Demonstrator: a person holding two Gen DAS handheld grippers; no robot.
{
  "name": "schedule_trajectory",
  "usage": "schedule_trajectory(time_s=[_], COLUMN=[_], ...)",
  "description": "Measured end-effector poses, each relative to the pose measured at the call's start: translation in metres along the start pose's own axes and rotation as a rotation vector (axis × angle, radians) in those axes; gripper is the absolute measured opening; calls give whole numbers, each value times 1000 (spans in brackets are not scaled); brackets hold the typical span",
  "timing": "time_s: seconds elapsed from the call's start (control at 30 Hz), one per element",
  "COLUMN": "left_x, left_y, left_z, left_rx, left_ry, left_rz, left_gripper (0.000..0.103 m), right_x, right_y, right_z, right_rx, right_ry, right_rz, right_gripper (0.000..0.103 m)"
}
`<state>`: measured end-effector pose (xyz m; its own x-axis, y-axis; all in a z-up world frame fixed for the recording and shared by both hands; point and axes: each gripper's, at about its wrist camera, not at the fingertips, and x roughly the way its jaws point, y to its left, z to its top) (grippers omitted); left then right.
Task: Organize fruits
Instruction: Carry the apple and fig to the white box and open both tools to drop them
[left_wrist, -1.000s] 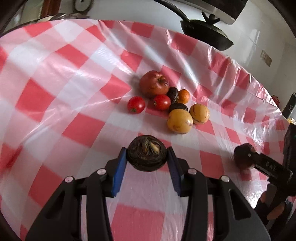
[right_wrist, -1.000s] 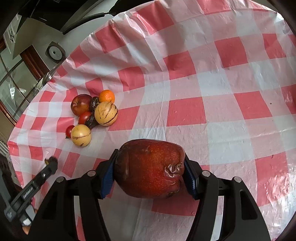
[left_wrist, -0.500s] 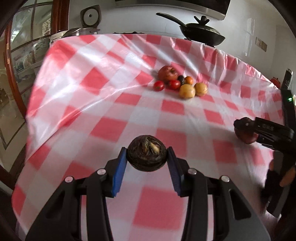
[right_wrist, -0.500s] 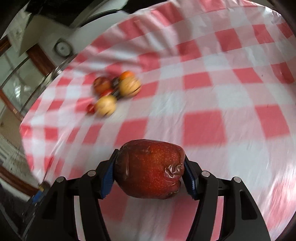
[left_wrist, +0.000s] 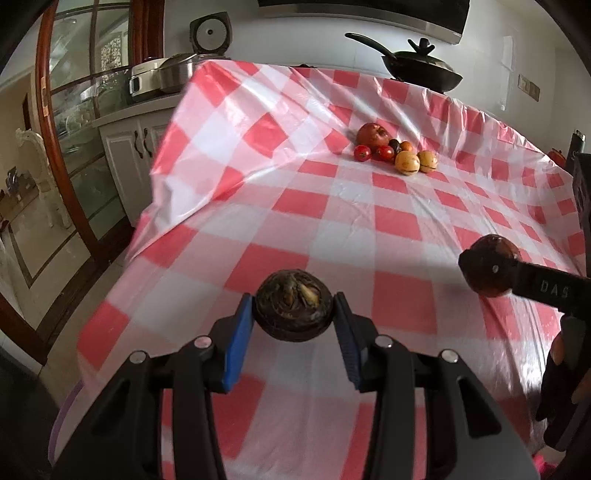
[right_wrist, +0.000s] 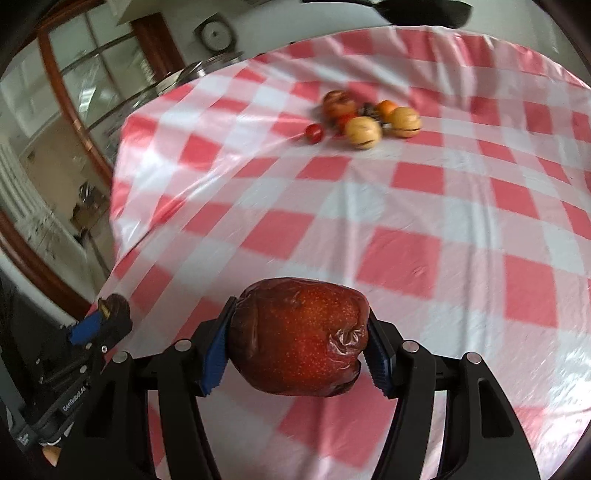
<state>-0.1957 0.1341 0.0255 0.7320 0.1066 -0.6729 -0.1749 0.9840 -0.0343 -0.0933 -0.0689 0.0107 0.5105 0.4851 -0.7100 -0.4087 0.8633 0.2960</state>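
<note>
My left gripper (left_wrist: 293, 314) is shut on a dark brown round fruit (left_wrist: 293, 308), held above the near edge of the red-and-white checked tablecloth (left_wrist: 369, 229). My right gripper (right_wrist: 297, 350) is shut on a large wrinkled dark red apple (right_wrist: 299, 336); it also shows at the right of the left wrist view (left_wrist: 491, 271). A cluster of fruit lies far across the table: a red apple (left_wrist: 372, 133), two small tomatoes (left_wrist: 362, 152), two yellow round fruits (left_wrist: 407, 163), a small orange (left_wrist: 406, 146) and dark fruits between them. The cluster is blurred in the right wrist view (right_wrist: 364, 133).
A black wok (left_wrist: 421, 70) with a lid stands beyond the far table edge. A steel pot (left_wrist: 173, 75) sits on a white cabinet (left_wrist: 129, 147) at the left. The cloth hangs over the table's left edge, with floor below.
Both grippers have pulled back and up from the fruit cluster, each still holding its fruit. The cluster now looks much farther away and the table's left edge has come into view.
</note>
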Motion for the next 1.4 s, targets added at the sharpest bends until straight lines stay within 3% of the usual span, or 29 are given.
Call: schedule_trajectory(time_s=[0.67, 1.03, 1.4], left_x=[-33, -78, -72], left_y=[60, 115, 171], left_z=[-43, -89, -144], left_rx=[-92, -207, -311], left_ry=[-10, -32, 86], left_rz=[58, 128, 206], left_gripper=[44, 44, 44], right_x=[1, -10, 15], right_y=[99, 175, 244], right_z=[-34, -72, -139], right_rx=[-236, -474, -734], right_ry=[60, 72, 213], right_rz=[105, 248, 332], right_gripper=[61, 61, 61])
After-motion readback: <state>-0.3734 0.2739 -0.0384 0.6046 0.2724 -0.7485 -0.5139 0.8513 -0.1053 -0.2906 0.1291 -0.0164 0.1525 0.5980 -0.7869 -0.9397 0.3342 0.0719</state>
